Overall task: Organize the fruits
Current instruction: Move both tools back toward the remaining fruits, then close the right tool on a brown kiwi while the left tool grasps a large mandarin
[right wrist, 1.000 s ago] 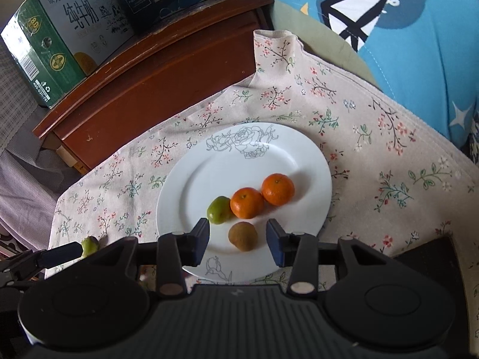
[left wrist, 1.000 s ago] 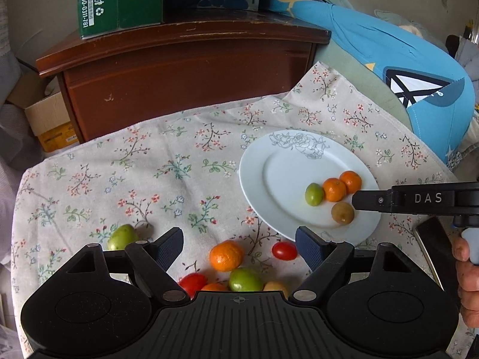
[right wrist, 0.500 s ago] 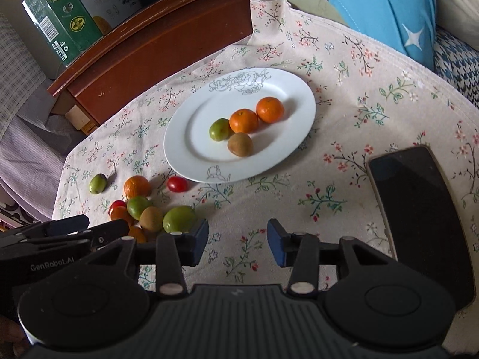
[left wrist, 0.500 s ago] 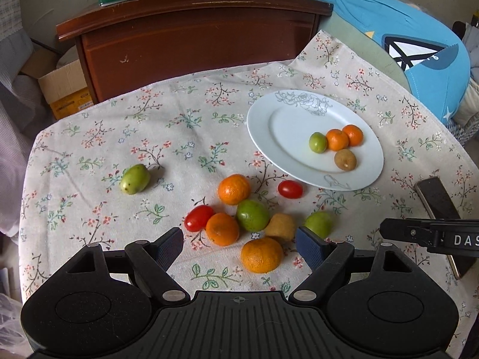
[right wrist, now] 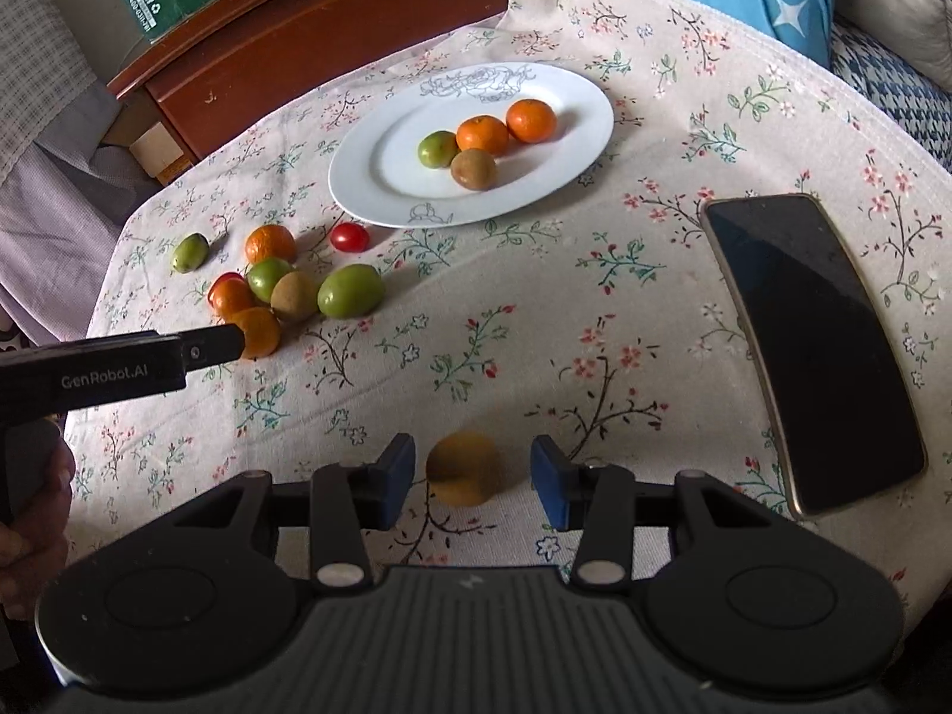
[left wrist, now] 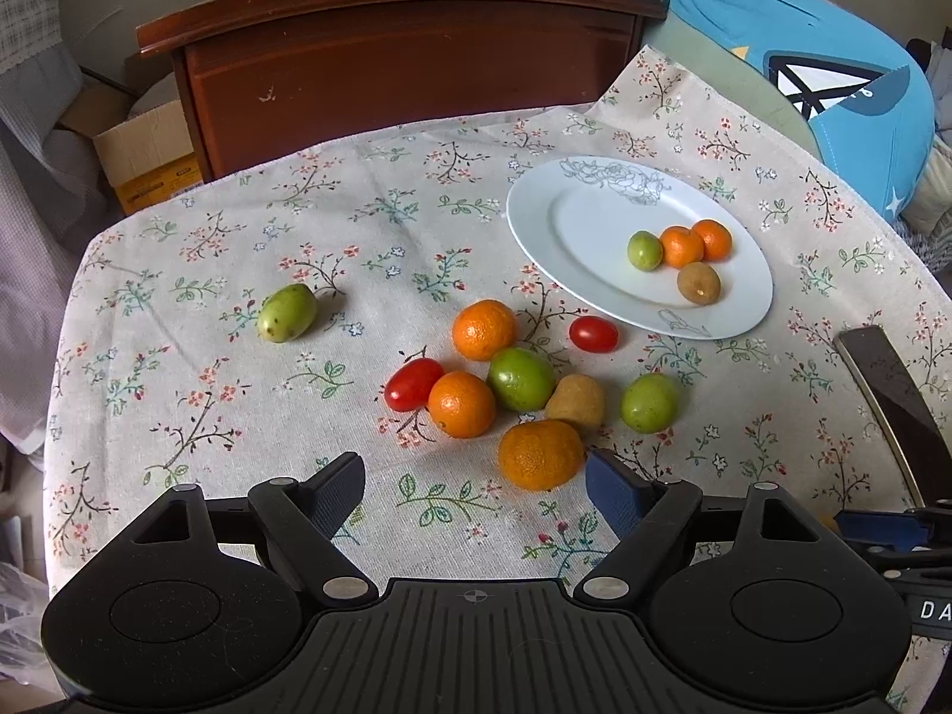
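A white plate (left wrist: 571, 226) (right wrist: 381, 178) holds two oranges, a green fruit and a kiwi (right wrist: 473, 168). Several loose fruits lie in a cluster (left wrist: 517, 378) (right wrist: 291, 291) on the floral cloth: oranges, green fruits, cherry tomatoes, a kiwi. One green fruit (left wrist: 287, 312) lies apart on the left. My left gripper (left wrist: 476, 485) is open and empty, just short of the nearest orange (left wrist: 540, 454). My right gripper (right wrist: 471, 479) is open, with a brownish-yellow fruit (right wrist: 463, 467) on the cloth between its fingers, untouched.
A dark phone (right wrist: 815, 345) lies on the cloth at the right, also in the left wrist view (left wrist: 892, 404). A brown wooden cabinet (left wrist: 404, 65) with boxes stands behind the table. A blue cushion (left wrist: 821, 59) is at the back right.
Both grippers have drawn back from the plate toward the table's near edge. The loose fruit cluster came into view, and a brownish-yellow fruit now sits between the right fingers.
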`<state>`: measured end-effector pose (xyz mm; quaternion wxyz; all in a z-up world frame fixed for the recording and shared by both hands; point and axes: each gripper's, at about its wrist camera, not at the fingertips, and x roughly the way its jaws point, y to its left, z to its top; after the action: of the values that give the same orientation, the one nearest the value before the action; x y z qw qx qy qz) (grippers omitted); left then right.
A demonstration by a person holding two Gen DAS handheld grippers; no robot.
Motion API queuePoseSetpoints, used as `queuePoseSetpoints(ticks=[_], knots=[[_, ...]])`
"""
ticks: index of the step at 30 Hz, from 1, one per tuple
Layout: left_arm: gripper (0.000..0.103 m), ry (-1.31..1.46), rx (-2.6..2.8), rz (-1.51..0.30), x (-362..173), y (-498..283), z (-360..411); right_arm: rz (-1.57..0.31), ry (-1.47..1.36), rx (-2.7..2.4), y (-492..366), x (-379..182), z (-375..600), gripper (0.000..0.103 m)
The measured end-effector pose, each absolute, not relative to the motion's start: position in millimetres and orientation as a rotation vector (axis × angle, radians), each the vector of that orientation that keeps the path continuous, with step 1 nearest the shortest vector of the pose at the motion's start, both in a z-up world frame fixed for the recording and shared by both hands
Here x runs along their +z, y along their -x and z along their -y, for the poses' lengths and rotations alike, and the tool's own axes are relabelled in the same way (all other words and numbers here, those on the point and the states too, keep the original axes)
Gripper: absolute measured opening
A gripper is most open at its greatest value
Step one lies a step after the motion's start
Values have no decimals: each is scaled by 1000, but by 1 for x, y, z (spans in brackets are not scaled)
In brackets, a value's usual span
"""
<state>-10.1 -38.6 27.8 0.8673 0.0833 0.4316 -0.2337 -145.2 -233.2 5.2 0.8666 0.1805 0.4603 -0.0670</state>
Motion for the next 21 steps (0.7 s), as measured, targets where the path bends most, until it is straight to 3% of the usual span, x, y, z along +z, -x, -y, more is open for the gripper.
queuePoseSetpoints(ticks=[14,21], knots=[[80,-177,-537,-871,23,19,50,-950,-295,-124,145,5,220,27],[56,-165,-540,-890,14,13,56,-921,-310,-116,144,4,219,27]])
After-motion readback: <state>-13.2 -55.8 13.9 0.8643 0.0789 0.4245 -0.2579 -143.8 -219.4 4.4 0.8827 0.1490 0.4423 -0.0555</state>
